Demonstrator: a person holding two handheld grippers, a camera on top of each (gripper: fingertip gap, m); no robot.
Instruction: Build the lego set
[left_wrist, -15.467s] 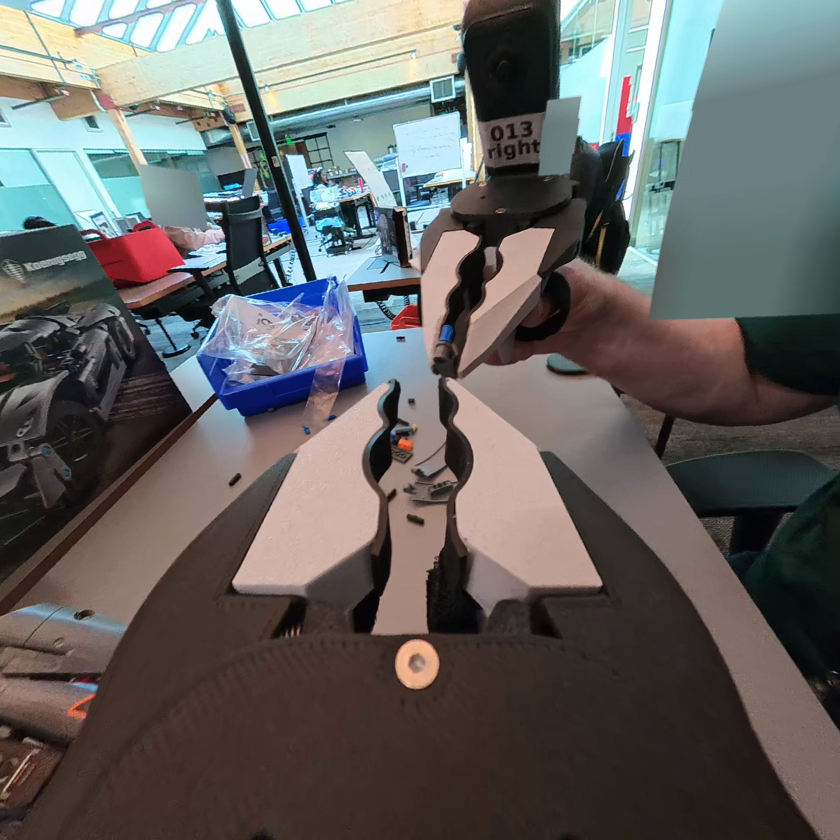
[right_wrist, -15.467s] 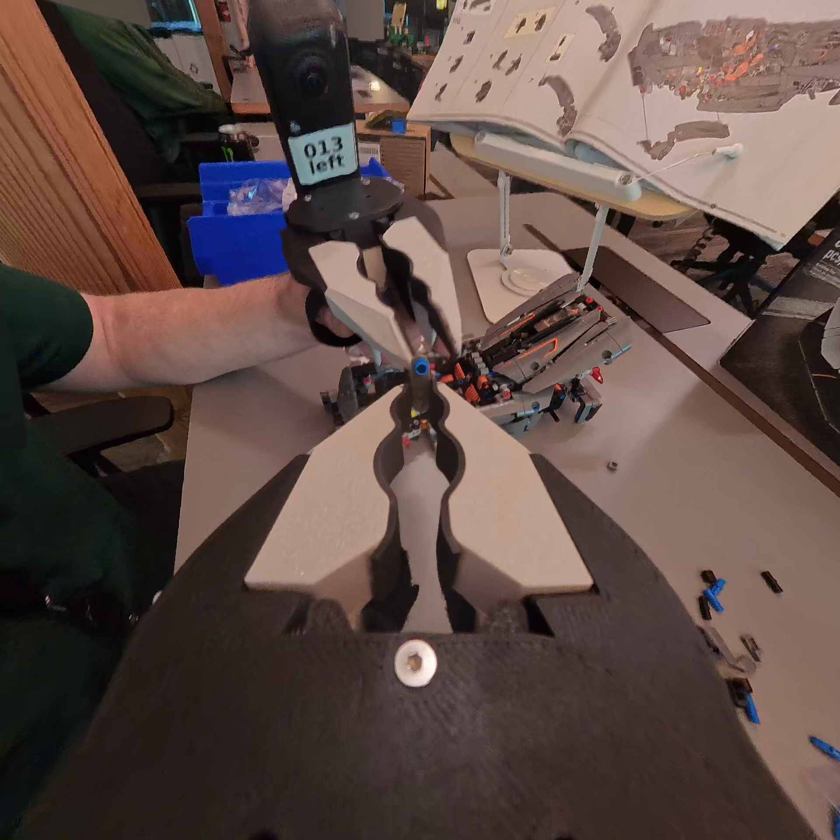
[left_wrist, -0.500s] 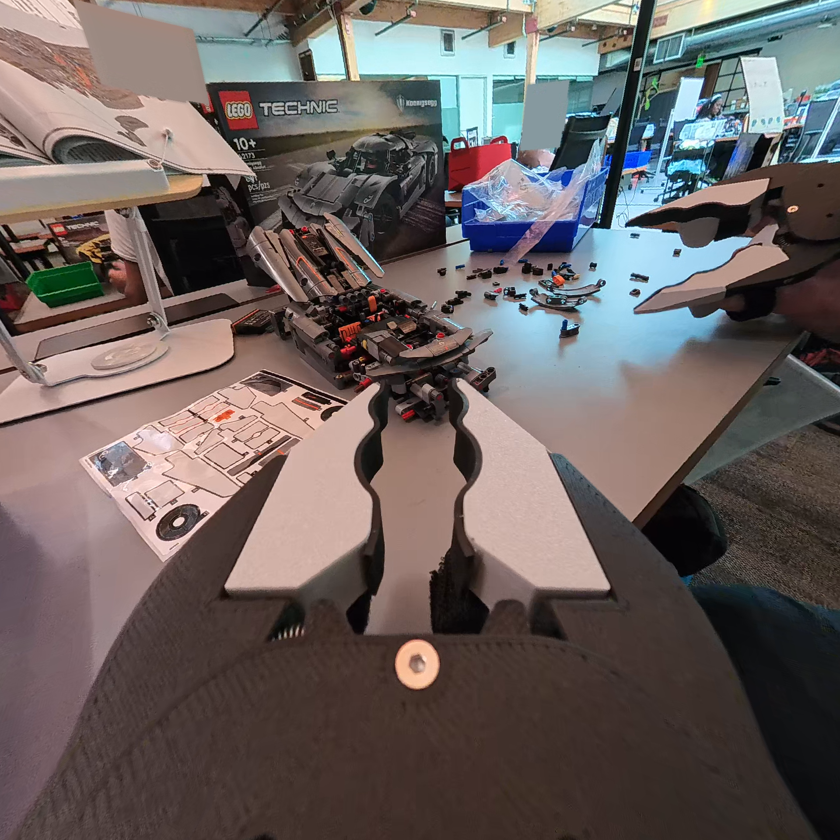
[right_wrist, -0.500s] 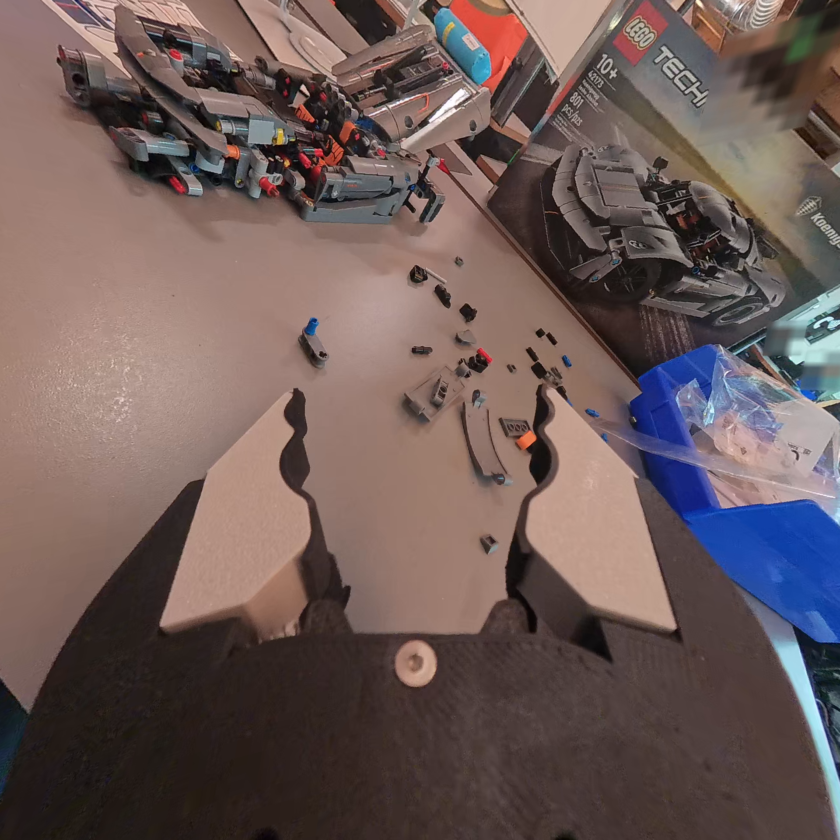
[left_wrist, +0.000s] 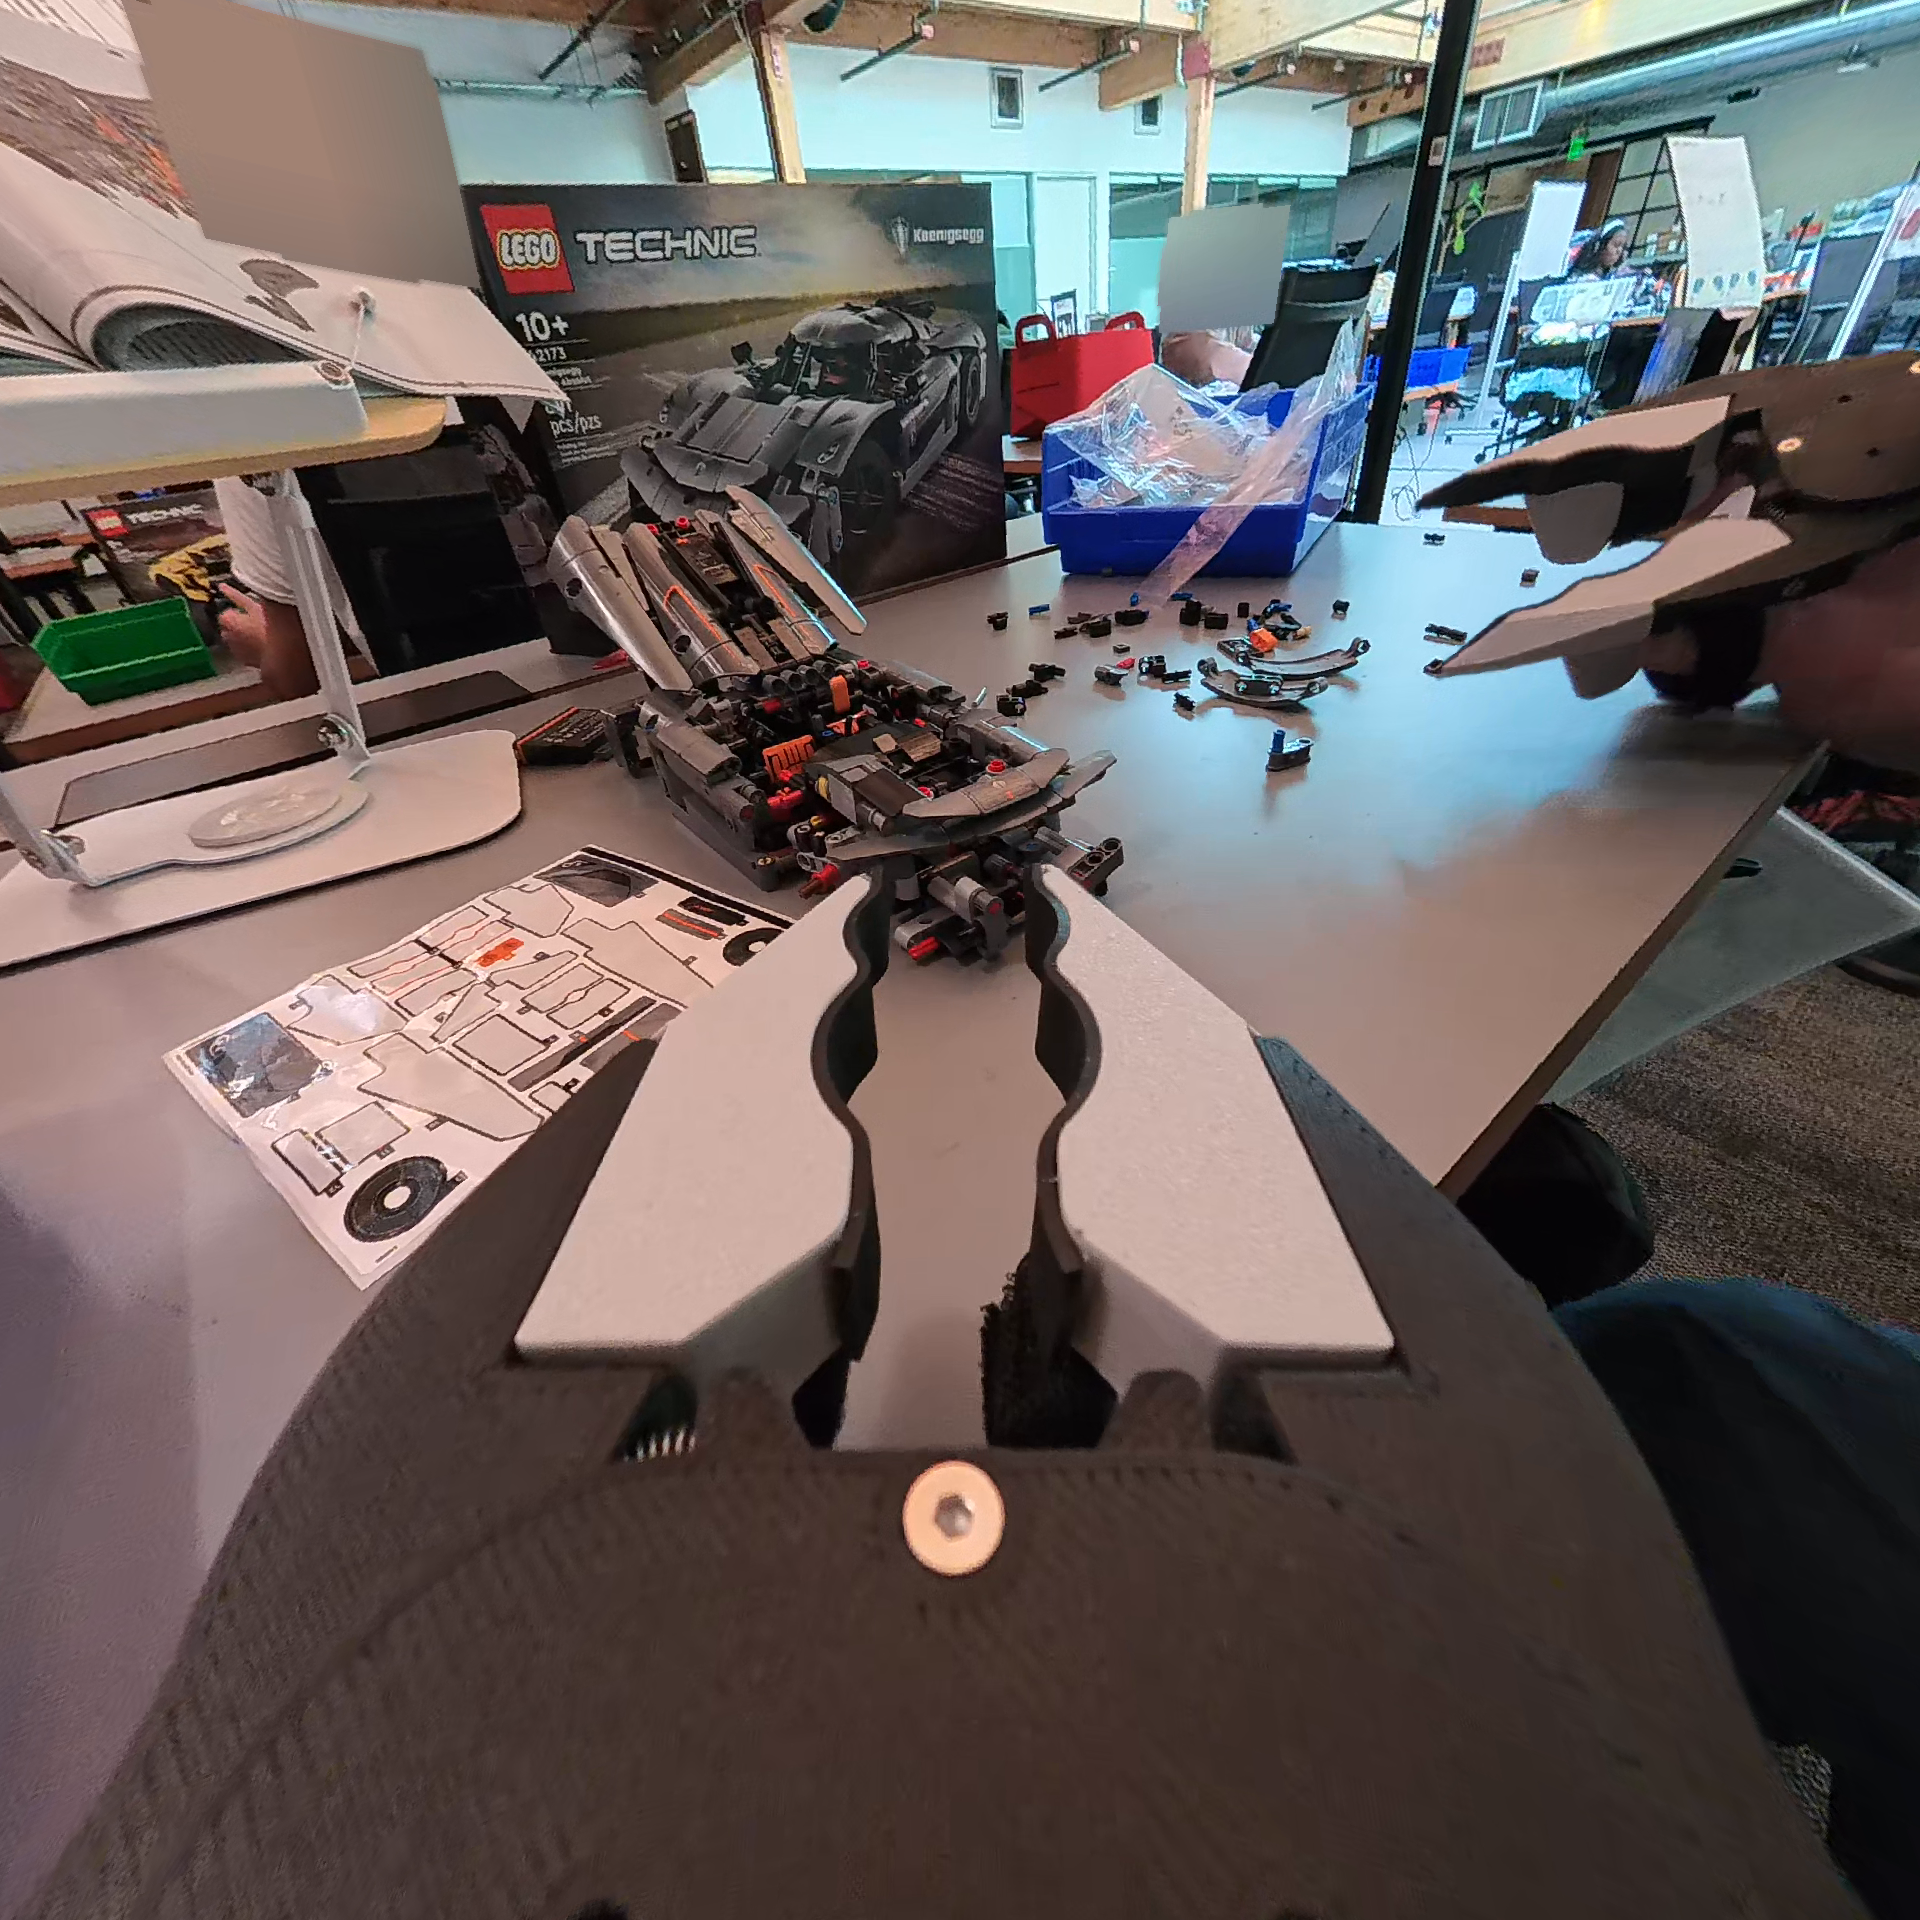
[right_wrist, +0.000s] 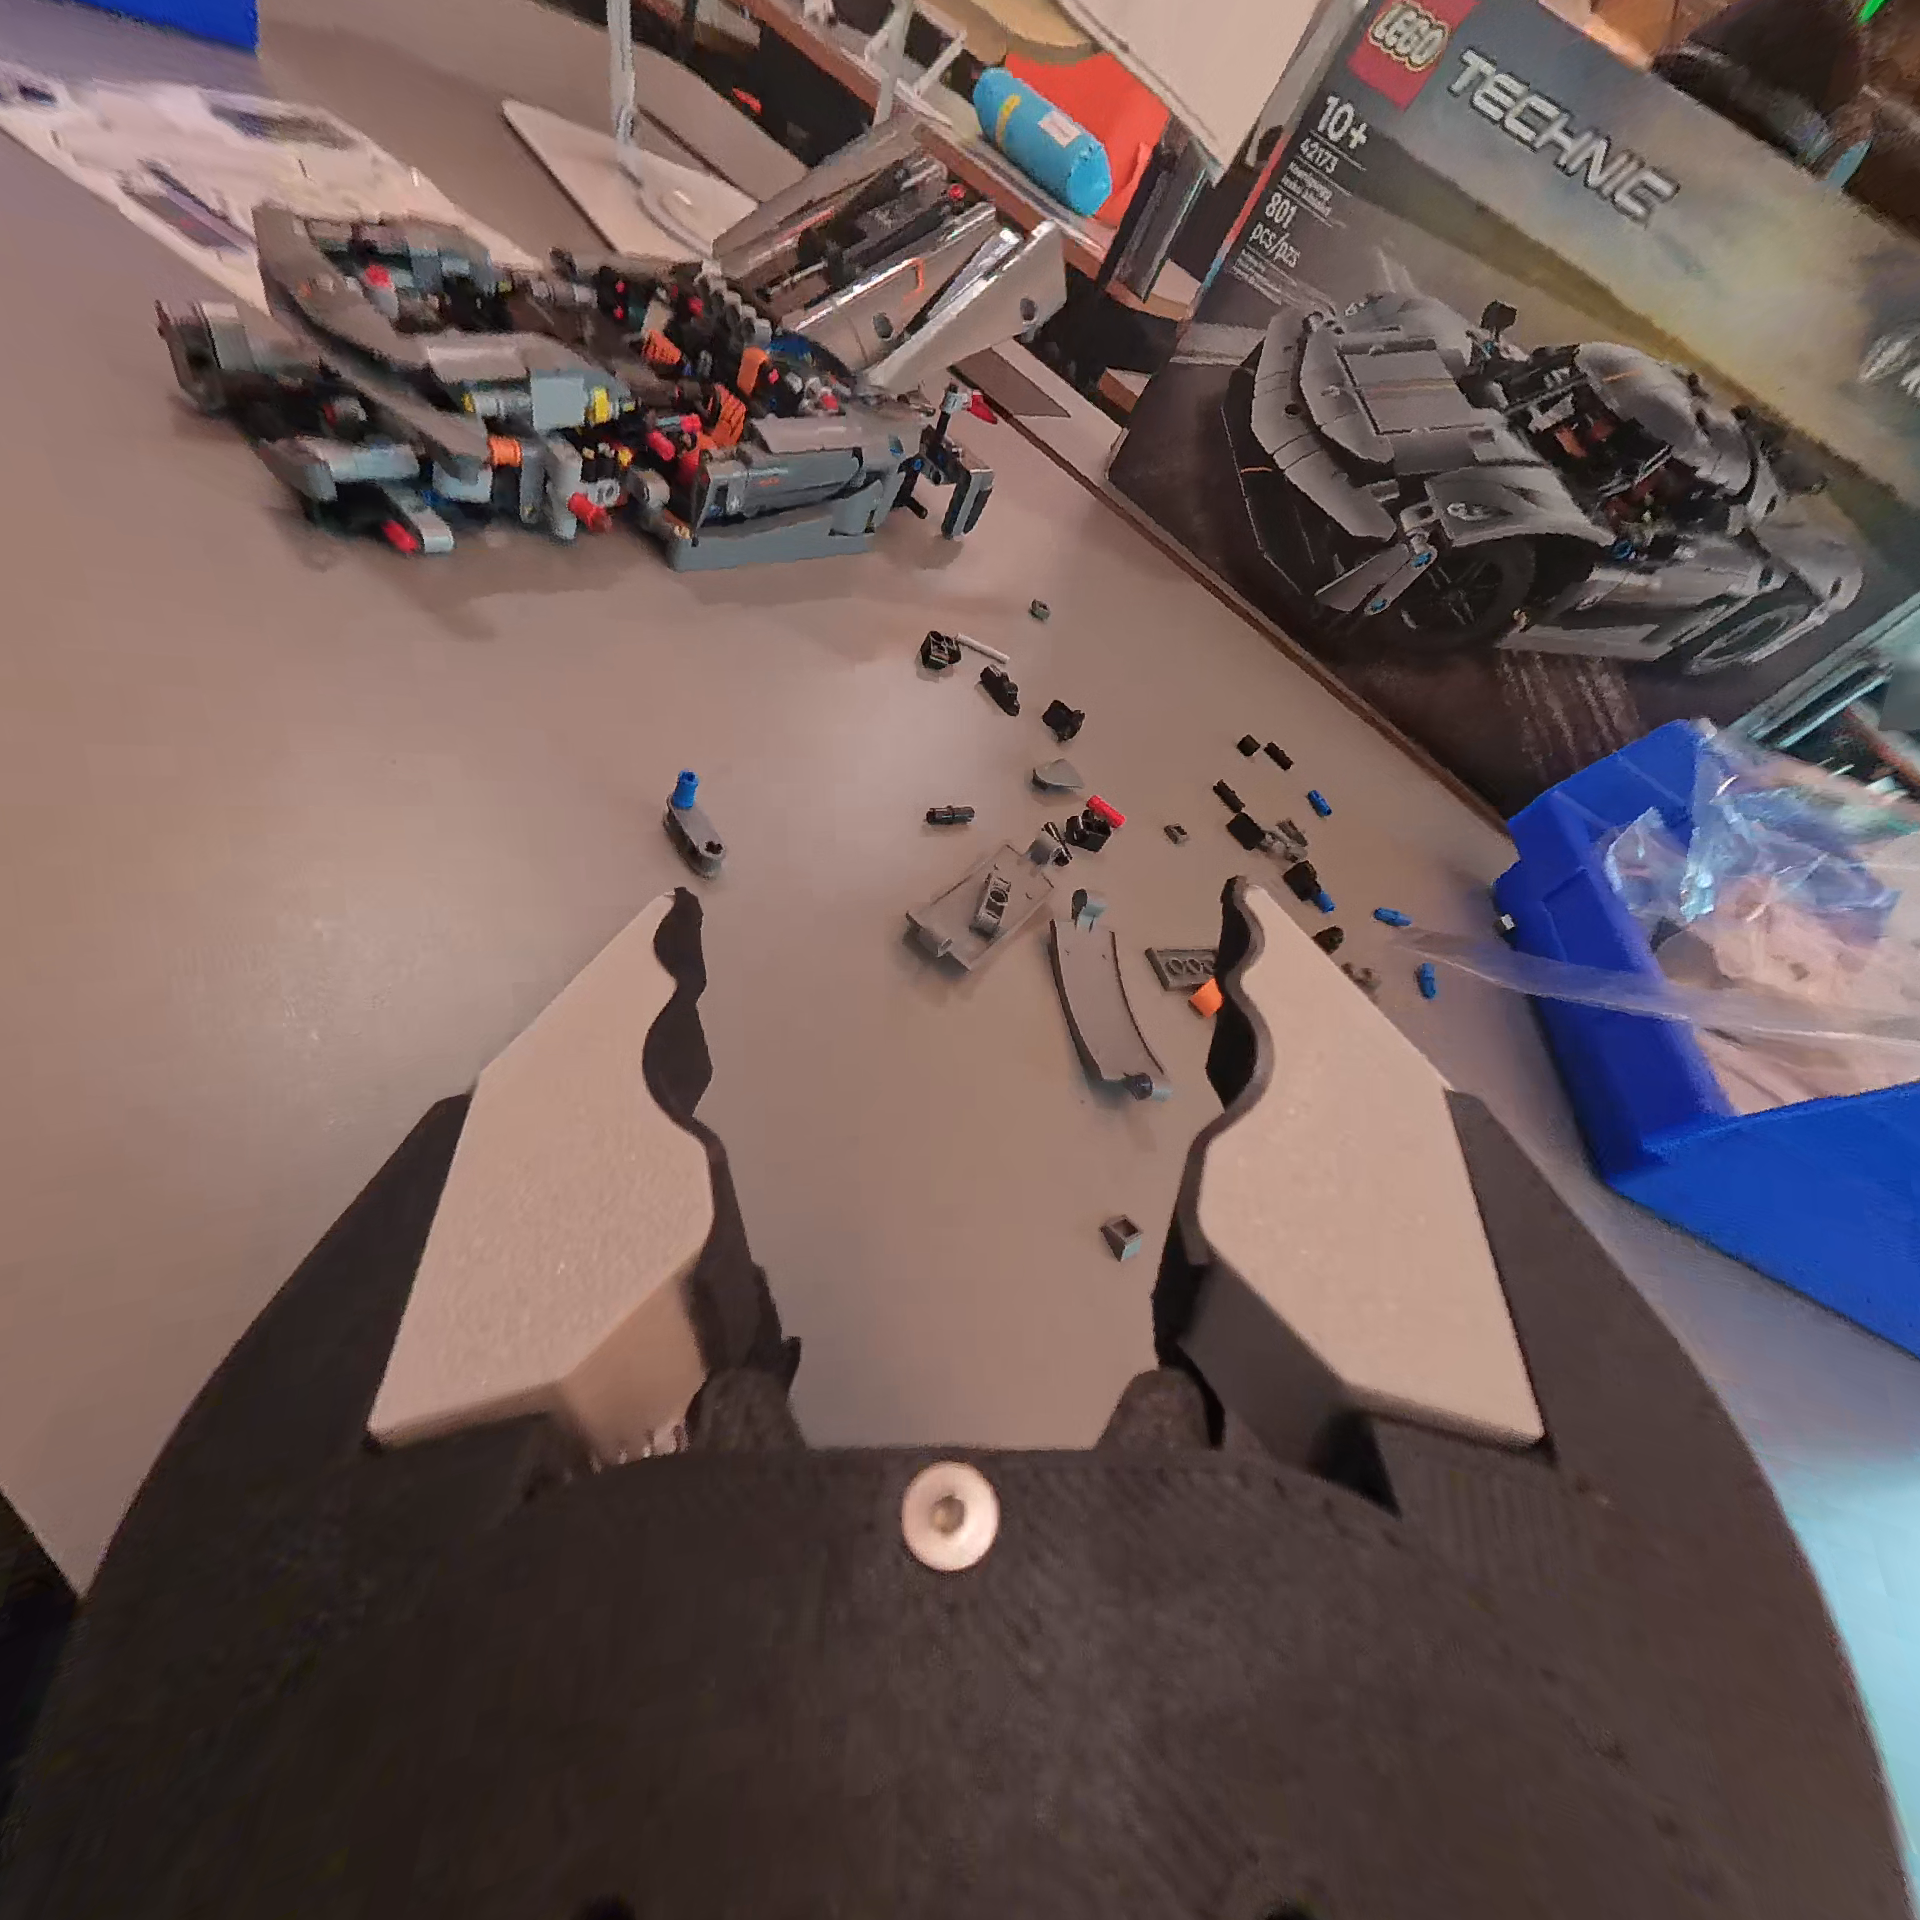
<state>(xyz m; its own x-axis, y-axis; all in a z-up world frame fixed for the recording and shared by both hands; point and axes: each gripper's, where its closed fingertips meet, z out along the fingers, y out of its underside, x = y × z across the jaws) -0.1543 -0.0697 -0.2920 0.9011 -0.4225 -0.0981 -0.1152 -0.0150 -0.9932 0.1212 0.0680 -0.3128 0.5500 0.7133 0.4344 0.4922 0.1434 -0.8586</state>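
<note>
Right gripper (right_wrist: 961, 914), spread wide, empty, above loose pieces (right_wrist: 1081, 831); left gripper (left_wrist: 951, 899), parted, empty; hazard: scattering small pins when descending.

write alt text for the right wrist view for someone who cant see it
The right gripper, open and empty, hovers over a grey table strewn with small loose lego pieces. Beyond them sits a half-built grey lego car. The set's box stands at the back right, and a blue bin of plastic bags is on the right.
</note>
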